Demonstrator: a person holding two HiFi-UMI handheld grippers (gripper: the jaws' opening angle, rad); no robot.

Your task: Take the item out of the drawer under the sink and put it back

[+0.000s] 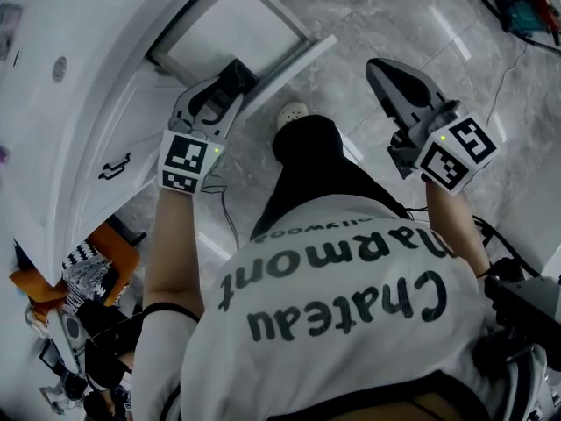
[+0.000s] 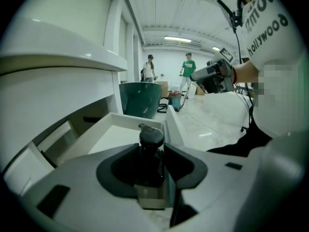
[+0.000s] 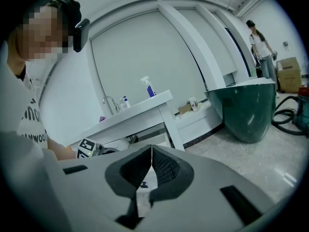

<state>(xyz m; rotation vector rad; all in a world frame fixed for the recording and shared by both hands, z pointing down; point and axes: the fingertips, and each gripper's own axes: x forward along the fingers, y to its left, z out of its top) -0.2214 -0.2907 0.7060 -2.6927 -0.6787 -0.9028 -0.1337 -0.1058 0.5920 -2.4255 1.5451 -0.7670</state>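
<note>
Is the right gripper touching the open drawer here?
Apart. The head view shows the right gripper held over the floor, with a clear stretch of floor between it and the drawer.

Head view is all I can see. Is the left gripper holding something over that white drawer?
Observer: The left gripper view shows a small dark bottle with a round black cap standing between the open jaws of the left gripper.
Operator: Is it inside the drawer?
Observer: It's over the open white drawer, but its base is hidden, so I can't tell if it touches the bottom.
Operator: What about the right gripper?
Observer: The right gripper has its jaws together, with nothing between them.
</note>
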